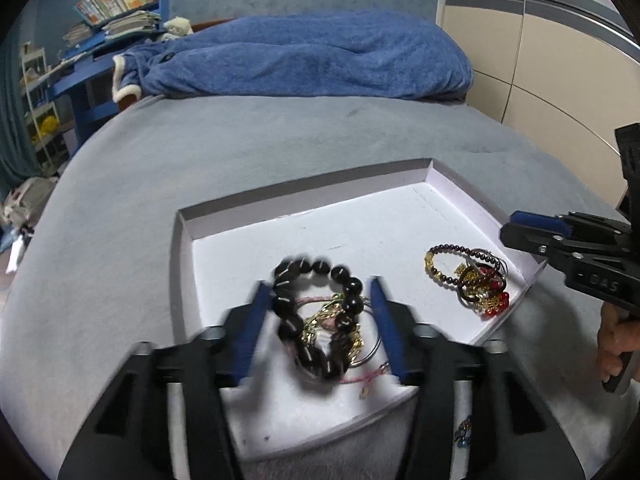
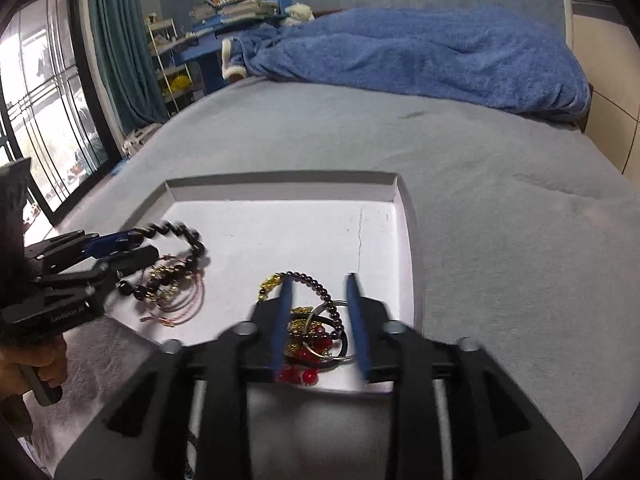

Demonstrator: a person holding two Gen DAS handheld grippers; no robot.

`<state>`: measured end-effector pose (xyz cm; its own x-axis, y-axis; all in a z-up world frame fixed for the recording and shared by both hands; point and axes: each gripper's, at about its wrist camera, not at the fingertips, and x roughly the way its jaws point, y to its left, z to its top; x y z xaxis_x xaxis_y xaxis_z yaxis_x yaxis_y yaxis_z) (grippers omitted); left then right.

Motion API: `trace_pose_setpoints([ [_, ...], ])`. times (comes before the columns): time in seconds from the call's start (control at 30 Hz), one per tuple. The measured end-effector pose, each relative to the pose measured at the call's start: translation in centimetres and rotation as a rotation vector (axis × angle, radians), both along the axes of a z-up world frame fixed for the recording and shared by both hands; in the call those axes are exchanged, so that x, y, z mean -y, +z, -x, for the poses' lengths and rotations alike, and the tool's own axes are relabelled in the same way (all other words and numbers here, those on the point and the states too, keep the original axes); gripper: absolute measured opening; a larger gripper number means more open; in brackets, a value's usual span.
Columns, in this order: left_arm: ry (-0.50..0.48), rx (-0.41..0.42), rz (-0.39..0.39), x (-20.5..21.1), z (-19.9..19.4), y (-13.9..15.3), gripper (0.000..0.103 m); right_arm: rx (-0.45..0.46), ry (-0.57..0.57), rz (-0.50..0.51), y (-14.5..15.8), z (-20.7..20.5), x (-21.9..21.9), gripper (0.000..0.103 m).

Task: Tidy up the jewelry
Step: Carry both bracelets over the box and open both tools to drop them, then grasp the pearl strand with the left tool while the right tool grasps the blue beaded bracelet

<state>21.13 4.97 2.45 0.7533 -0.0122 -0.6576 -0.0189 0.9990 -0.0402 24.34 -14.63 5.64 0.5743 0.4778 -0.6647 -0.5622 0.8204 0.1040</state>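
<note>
On a grey bedspread (image 1: 280,140) sits a shallow white tray (image 1: 360,216), its low walls grey on the outside, and two heaps of jewelry lie on its floor. Toward the left of the tray, the left gripper (image 1: 318,292) reaches in from the near edge with its blue-padded jaws spread, one on each side of a bracelet of large dark beads (image 1: 320,312). The pads do not press on the beads; a gap shows on both sides. Tangled under that bracelet are a gold chain (image 1: 320,326), a thin pink cord (image 1: 360,378) and a silver bangle (image 1: 374,350). In the right wrist view the same gripper comes in from the left, held by a hand (image 2: 28,364), and the bead bracelet looks smeared with blur.

Toward the right of the tray, close to its near right corner, lies the second heap (image 2: 312,332): a strand of small dark purple beads (image 2: 316,282) with gold links, a metal ring, dark bands and a cluster of red beads (image 2: 298,376) at the near edge. The right gripper (image 2: 320,282) has its jaws parted around this heap, the blue pads flanking it; they look clear of the pieces, though blur makes this hard to judge. In the left wrist view that gripper enters from the right, gripped by a hand (image 1: 614,344).

At the far end of the bed a blue blanket (image 1: 320,60) lies bunched, with a cluttered blue desk (image 1: 100,56) far left.
</note>
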Motion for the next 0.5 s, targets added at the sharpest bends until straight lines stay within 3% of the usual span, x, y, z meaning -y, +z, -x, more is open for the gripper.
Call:
trace_pose_setpoints([
  [0.2, -0.02, 0.025, 0.005, 0.2, 2.5, 0.5, 0.058, 0.026, -0.005, -0.026, 0.3, 2.2, 1.4, 0.044],
  [0.3, -0.021, 0.048, 0.004, 0.3, 3.6, 0.9, 0.073, 0.028, -0.016, -0.044, 0.1, 3.5, 2.3, 0.049],
  [0.5, -0.044, 0.081, 0.008, 1.3, 7.0, 1.2, 0.075, 0.014, -0.04, -0.07, -1.0, 6.0, 4.4, 0.054],
])
